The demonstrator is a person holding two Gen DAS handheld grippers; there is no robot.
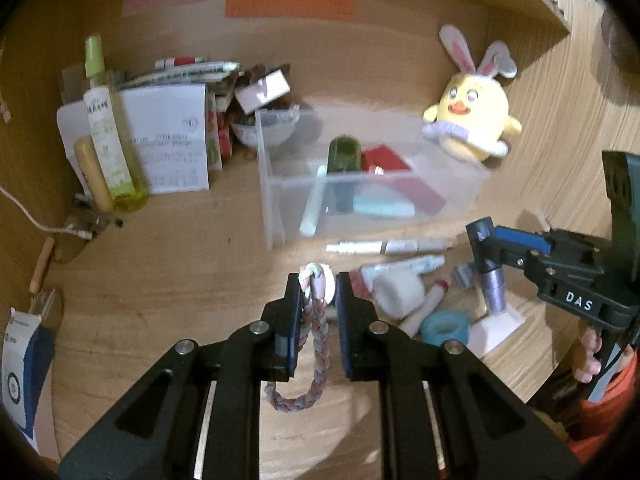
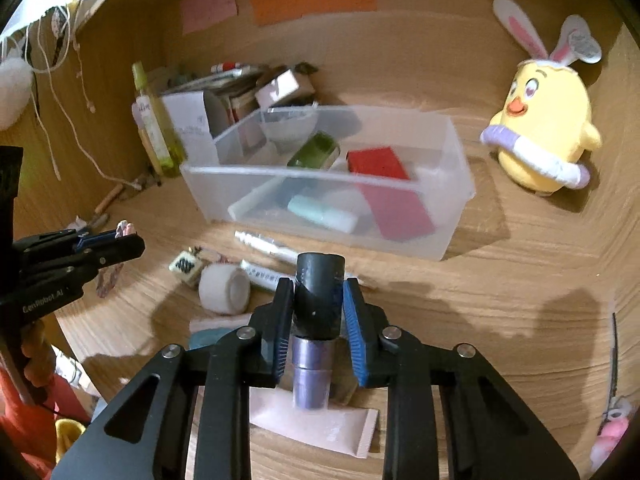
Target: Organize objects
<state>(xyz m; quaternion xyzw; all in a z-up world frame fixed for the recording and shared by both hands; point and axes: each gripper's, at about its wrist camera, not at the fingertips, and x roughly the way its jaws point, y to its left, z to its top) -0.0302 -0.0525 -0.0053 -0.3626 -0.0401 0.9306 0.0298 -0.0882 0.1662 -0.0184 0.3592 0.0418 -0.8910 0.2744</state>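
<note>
My left gripper (image 1: 318, 292) is shut on a braided pink-and-grey bracelet (image 1: 316, 344). Its pale charm sits at the fingertips and its loop hangs down between the jaws. In the right wrist view the left gripper (image 2: 128, 240) is at the left edge, with the charm (image 2: 124, 229) showing at its tip. My right gripper (image 2: 318, 292) is shut on the black cap of a small purple bottle (image 2: 312, 376), which hangs above the desk. The left wrist view shows that gripper (image 1: 486, 248) and the bottle (image 1: 494, 288) at the right. The clear plastic bin (image 2: 240, 184) stands behind both grippers.
The bin (image 1: 280, 184) holds a green bottle (image 2: 316, 150), a red box (image 2: 376, 162) and a teal tube (image 2: 320, 210). On the wooden desk lie a white tape roll (image 2: 224, 288), a pen (image 1: 388, 246), a die (image 2: 186, 266) and a pink tube (image 2: 316, 424). A yellow plush chick (image 2: 544, 132) is at the back right and a spray bottle (image 1: 108, 128) at the left.
</note>
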